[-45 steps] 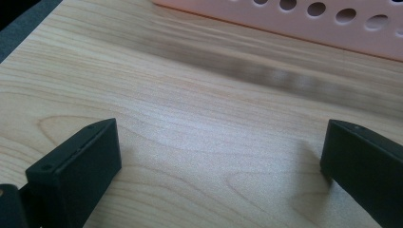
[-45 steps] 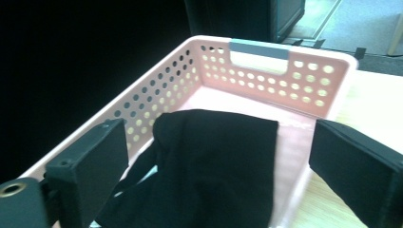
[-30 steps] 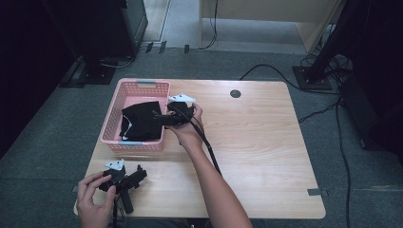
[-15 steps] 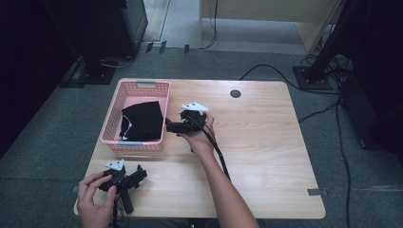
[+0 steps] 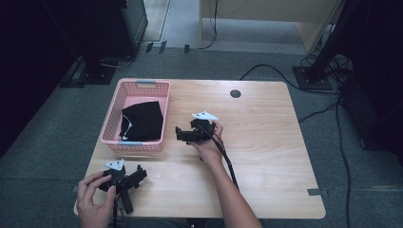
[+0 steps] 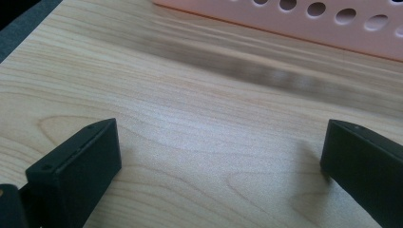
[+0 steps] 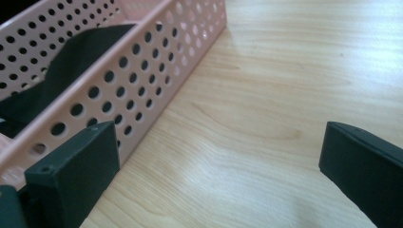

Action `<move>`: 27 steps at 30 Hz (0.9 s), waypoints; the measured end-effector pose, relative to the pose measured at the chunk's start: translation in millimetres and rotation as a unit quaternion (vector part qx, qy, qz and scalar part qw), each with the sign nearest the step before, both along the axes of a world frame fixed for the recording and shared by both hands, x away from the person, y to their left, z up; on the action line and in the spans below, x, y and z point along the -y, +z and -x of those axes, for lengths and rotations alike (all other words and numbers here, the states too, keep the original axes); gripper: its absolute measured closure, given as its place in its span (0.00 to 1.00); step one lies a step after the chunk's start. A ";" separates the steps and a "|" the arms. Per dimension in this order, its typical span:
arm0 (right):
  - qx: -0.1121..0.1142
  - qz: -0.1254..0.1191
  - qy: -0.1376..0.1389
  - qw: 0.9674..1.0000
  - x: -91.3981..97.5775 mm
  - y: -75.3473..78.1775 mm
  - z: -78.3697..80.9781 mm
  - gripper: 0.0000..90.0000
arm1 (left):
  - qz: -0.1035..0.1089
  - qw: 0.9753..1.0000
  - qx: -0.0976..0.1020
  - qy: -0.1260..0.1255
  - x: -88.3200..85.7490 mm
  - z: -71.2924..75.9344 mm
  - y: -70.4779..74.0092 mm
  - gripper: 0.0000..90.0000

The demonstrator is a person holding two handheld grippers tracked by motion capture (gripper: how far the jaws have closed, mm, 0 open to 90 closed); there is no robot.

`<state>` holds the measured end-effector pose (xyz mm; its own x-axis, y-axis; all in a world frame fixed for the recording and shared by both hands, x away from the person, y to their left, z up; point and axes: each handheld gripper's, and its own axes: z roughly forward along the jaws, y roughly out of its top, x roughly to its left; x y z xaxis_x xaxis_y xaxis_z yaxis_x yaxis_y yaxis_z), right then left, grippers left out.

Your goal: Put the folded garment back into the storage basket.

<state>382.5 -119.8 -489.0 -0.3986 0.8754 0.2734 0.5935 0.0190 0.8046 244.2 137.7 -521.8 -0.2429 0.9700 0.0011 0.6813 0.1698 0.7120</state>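
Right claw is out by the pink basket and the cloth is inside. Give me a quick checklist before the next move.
1. Black cloth lies inside the pink basket: ok.
2. Right claw open and holding nothing: ok.
3. Right claw outside the basket, beside its wall: ok.
4. Left claw open, holding nothing, over bare table: ok.
5. Cloth fully below the basket rim, nothing hanging over: cannot tell.
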 end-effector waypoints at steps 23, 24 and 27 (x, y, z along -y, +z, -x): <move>-0.036 0.065 -0.011 0.997 19.7 -34.5 20.7 0.00 | 0.000 1.000 -0.001 0.000 -0.1 0.1 0.0 0.00; -0.040 0.067 -0.012 0.997 20.3 -34.7 21.3 0.00 | 0.000 1.000 -0.001 0.000 -0.1 0.1 0.1 0.00; -0.042 0.092 -0.013 0.995 19.8 -35.0 23.6 0.00 | 0.000 1.000 -0.001 -0.001 -0.1 0.1 0.0 0.00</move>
